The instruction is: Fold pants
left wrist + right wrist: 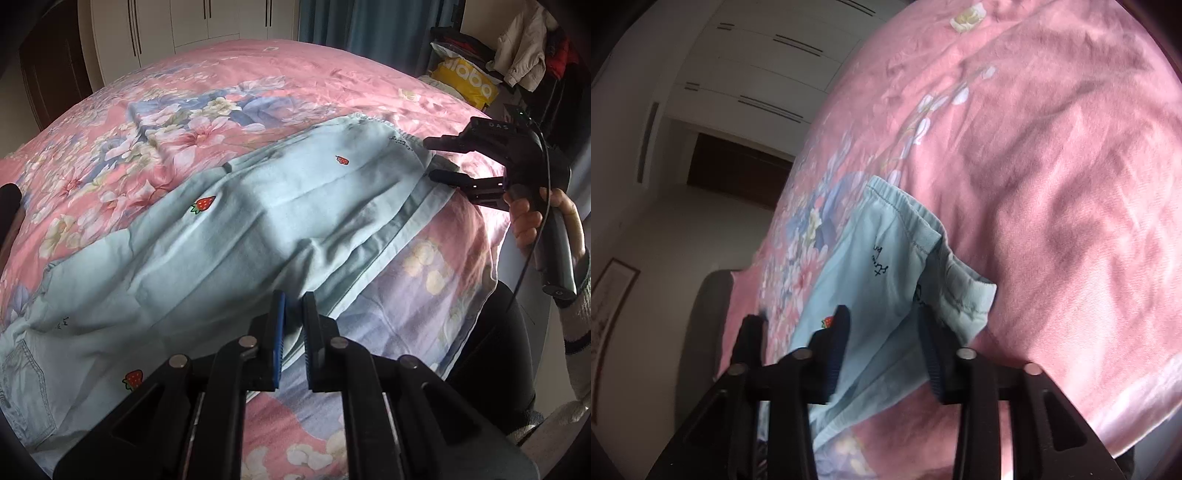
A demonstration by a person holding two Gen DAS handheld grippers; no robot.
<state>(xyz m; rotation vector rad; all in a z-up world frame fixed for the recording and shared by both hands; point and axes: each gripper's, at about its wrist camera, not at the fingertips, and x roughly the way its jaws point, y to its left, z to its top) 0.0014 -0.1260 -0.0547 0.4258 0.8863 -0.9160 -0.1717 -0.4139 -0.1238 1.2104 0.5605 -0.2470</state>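
Light blue pants (pixel 258 221) with red strawberry prints lie folded lengthwise across the pink floral bed (pixel 221 81). My left gripper (pixel 293 299) hovers at the near edge of the pants, its jaws narrowly apart with nothing between them. My right gripper (pixel 430 157) is open at the elastic waistband end on the right, its fingers on either side of the cloth edge. In the right wrist view the waistband (pixel 923 236) lies just ahead of the open right gripper (pixel 882 321), with cloth between the fingers.
White wardrobe doors (pixel 192 22) and a blue curtain (pixel 369 26) stand behind the bed. A yellow bag (pixel 465 81) and hanging clothes (pixel 528 51) are at the far right. The bed's near edge (pixel 480 258) drops off at the right.
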